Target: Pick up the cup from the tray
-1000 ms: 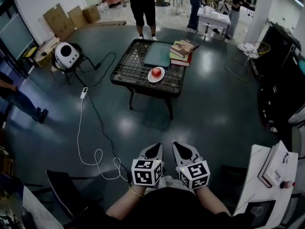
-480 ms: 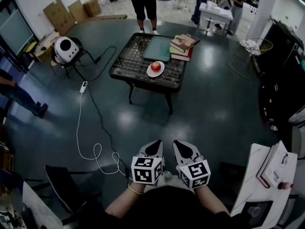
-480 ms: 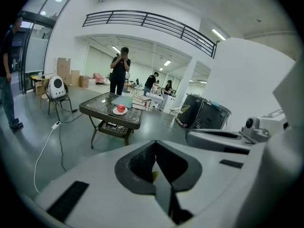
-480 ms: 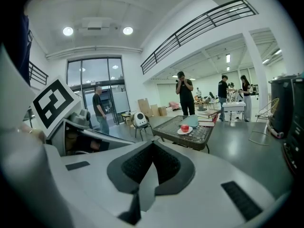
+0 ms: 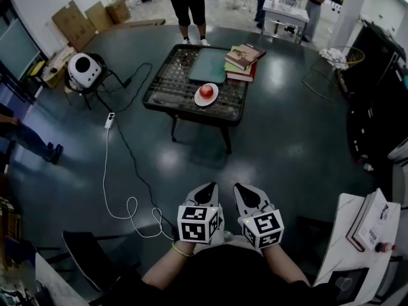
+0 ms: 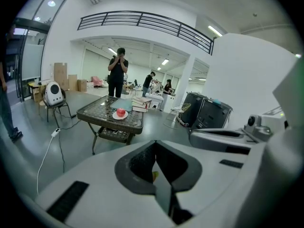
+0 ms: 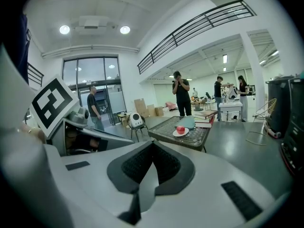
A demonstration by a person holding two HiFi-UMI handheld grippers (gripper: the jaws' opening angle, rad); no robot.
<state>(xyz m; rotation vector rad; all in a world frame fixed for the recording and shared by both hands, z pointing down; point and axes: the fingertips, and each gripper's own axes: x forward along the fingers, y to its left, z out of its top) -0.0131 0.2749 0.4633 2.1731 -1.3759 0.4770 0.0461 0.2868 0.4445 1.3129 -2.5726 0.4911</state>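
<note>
A black mesh table (image 5: 172,94) stands a few steps ahead on the dark floor. On it lie a flat teal tray (image 5: 208,65), a stack of books (image 5: 242,59) and a white plate carrying a red apple (image 5: 206,93). I cannot make out a cup in any view. My left gripper (image 5: 205,193) and right gripper (image 5: 245,194) are held side by side close to my body, far short of the table. Both are shut with nothing between the jaws. The left gripper (image 6: 155,144) and right gripper (image 7: 153,145) views look toward the table (image 6: 111,117) (image 7: 183,127).
A person in black (image 5: 188,2) stands just behind the table. A white cable (image 5: 118,171) snakes over the floor at left, near a white round device on a stand (image 5: 85,71). At right is a white desk (image 5: 354,234). A black chair (image 5: 89,254) sits lower left.
The head view has shifted slightly, with the table sitting a touch higher and further left. Both grippers stay shut and close to my body, a little lower in the picture.
</note>
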